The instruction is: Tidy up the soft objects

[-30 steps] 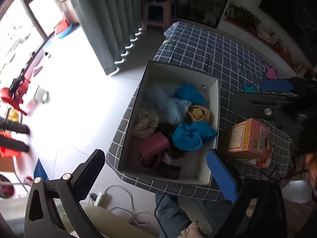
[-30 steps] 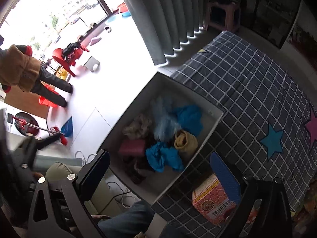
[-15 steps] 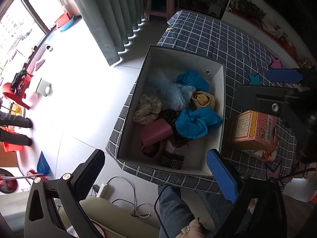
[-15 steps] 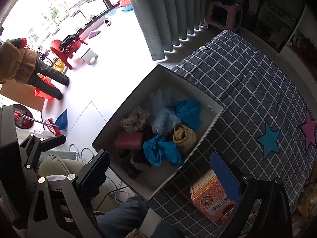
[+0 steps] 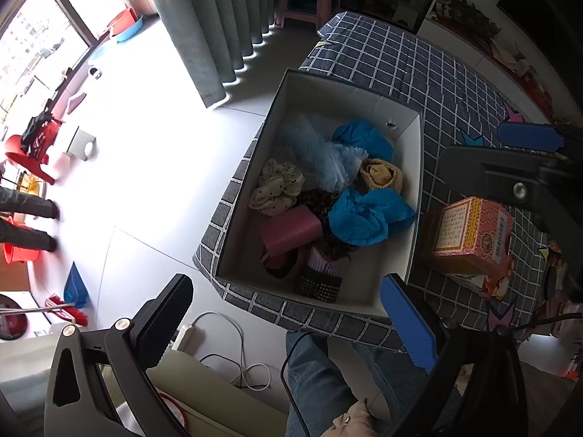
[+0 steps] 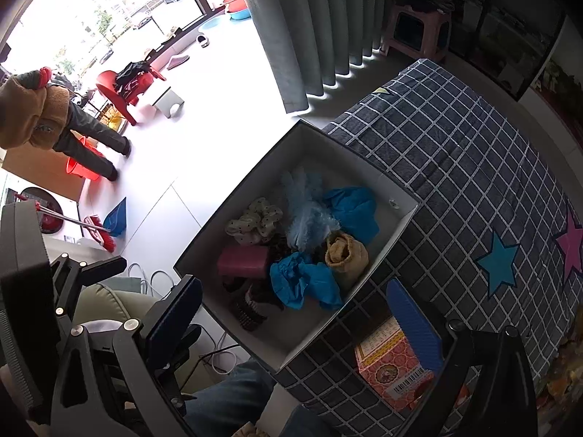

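— So where do the soft things sit?

— All in the white box point(image 5: 413, 196), mid-frame in the left wrist view, resting on the checked cloth point(image 5: 419, 73) that runs to the upper right. The same box point(image 6: 382, 251) lies at the centre of the right wrist view.

— What is in it?

— A pale blue tulle piece point(image 5: 320, 153) toward the upper middle, with a blue crumpled piece point(image 5: 362, 138) just right of it. A cream dotted scrunchie point(image 5: 277, 185) lies at the left, a mustard roll point(image 5: 382, 176) at the right. Below those, a second blue crumpled piece point(image 5: 368, 215), a pink roll point(image 5: 291, 227) touching it on the left, and a dark studded band point(image 5: 320, 284) nearest the bottom wall.

— And the tools?

— The left gripper point(image 5: 288, 313) hangs low in its frame, jaws spread wide, nothing between them; the box's lower edge shows in the gap. The right gripper point(image 6: 291, 313) is likewise wide apart and holds nothing.

— Anything beside the box?

— A pink printed carton point(image 5: 470, 233) just right of it on the cloth, partly behind the right gripper's fingers point(image 5: 528, 136) at the right edge of the left view. In the right wrist view, that carton point(image 6: 390, 367) sits at lower right.
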Tool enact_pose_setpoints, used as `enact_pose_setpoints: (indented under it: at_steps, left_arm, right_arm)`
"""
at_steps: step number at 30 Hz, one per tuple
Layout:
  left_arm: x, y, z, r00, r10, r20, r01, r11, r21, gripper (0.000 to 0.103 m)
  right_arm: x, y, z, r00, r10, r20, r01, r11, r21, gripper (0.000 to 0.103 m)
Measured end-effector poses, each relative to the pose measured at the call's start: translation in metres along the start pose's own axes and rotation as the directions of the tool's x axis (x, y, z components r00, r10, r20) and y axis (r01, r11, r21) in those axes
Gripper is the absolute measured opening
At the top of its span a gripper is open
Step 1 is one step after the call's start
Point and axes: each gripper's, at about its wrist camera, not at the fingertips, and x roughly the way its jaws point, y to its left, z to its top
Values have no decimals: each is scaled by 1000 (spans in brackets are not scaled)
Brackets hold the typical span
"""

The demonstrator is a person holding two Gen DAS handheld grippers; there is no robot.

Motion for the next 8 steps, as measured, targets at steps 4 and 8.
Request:
enact_pose_setpoints:
  at_steps: [4, 8]
  left_arm:
    - [1, 3, -1, 1000, -2, -9, 2, 1000, -11, 103]
    - [-6, 8, -3, 996, -76, 38, 77, 997, -32, 103]
  right_arm:
    - [1, 1, 0, 1000, 2, -4, -2, 1000, -3, 102]
    - [2, 3, -1, 1000, -1, -7, 1, 1000, -13, 102]
